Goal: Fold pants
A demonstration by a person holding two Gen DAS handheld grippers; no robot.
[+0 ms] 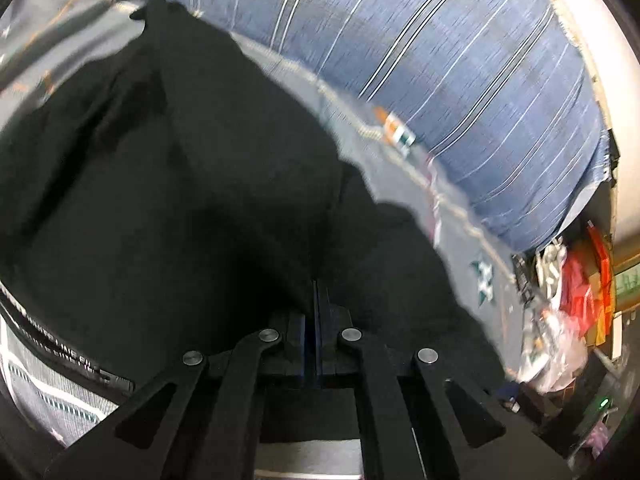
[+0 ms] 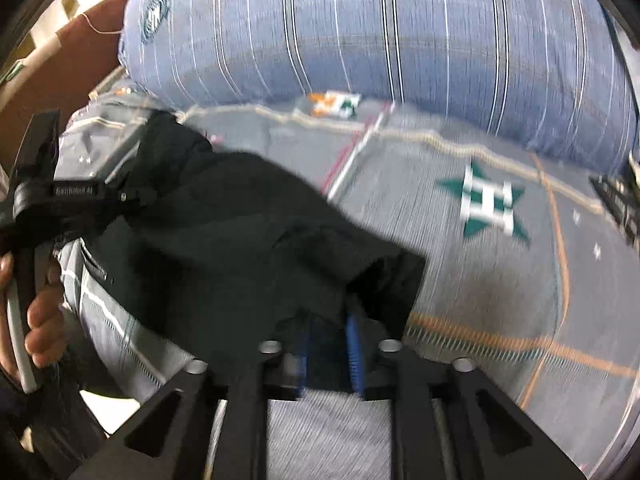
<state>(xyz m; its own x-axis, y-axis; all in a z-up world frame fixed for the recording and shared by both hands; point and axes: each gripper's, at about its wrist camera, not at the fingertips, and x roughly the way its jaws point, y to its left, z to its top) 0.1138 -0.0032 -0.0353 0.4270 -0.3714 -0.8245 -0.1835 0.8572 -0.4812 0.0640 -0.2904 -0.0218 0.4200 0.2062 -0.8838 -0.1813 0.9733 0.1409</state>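
Pants: black pants (image 2: pixel 240 240) lie bunched on a grey patterned bedcover (image 2: pixel 480 280); one edge is lifted
Left gripper: left gripper (image 1: pixel 316 292) has its jaws pressed together on the dark cloth
Right gripper: right gripper (image 2: pixel 328 344) has its jaws apart; cloth sits between the blue pads (image 2: pixel 354 348), unpinched
Behind: blue striped pillow (image 2: pixel 400 32) lies along the bedcover's far edge
Hand: a hand (image 2: pixel 40 320) grips the other tool's handle

Matt black cloth pants (image 1: pixel 180 184) (soft, creased); woven striped bedsheet (image 2: pixel 500 288).
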